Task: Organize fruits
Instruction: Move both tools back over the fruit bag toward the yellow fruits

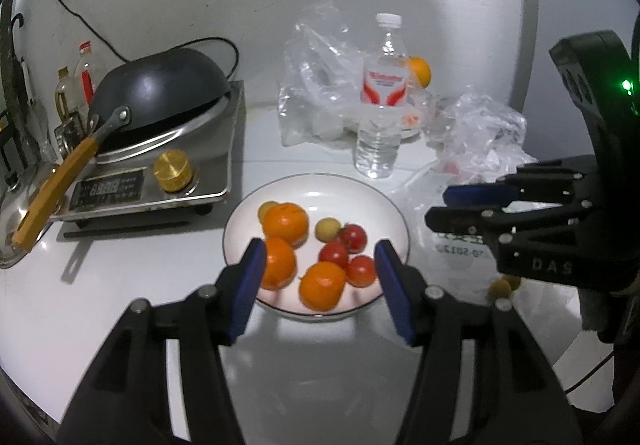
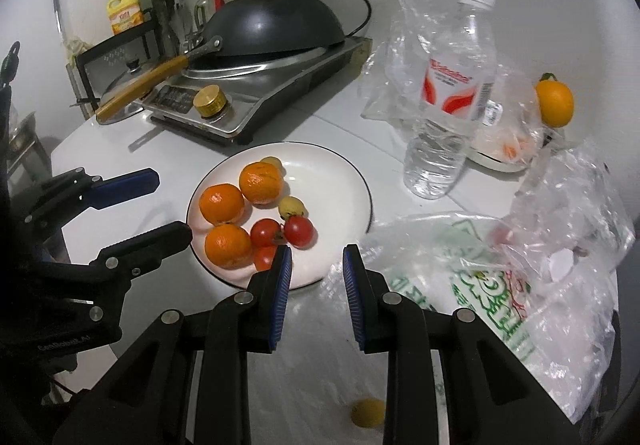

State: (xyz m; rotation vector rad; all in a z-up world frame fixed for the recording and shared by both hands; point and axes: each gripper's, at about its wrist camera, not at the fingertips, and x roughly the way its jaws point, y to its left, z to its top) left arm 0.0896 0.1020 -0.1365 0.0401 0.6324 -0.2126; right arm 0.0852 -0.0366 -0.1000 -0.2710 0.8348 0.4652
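Note:
A white plate (image 1: 360, 197) (image 2: 332, 173) holds three oranges (image 1: 285, 222) (image 2: 221, 203), three red tomatoes (image 1: 353, 237) (image 2: 298, 230) and two small yellow fruits (image 1: 327, 229) (image 2: 291, 206). My left gripper (image 1: 318, 265) (image 2: 168, 205) is open and empty, its fingers either side of the plate's near part. My right gripper (image 2: 316, 265) (image 1: 436, 205) is open and empty, over the plate's right edge and a plastic bag. A small yellow fruit (image 2: 368, 412) (image 1: 500, 288) lies on the bag under the right gripper. Another orange (image 1: 420, 71) (image 2: 554, 104) sits far back.
A water bottle (image 1: 382, 101) (image 2: 448, 93) stands behind the plate. Crumpled clear plastic bags (image 1: 476, 129) (image 2: 560, 237) lie at right and behind. An induction cooker (image 1: 160, 173) (image 2: 256, 105) with a black wok (image 1: 160, 93) (image 2: 272, 21) sits at the left. Bottles stand by the wall.

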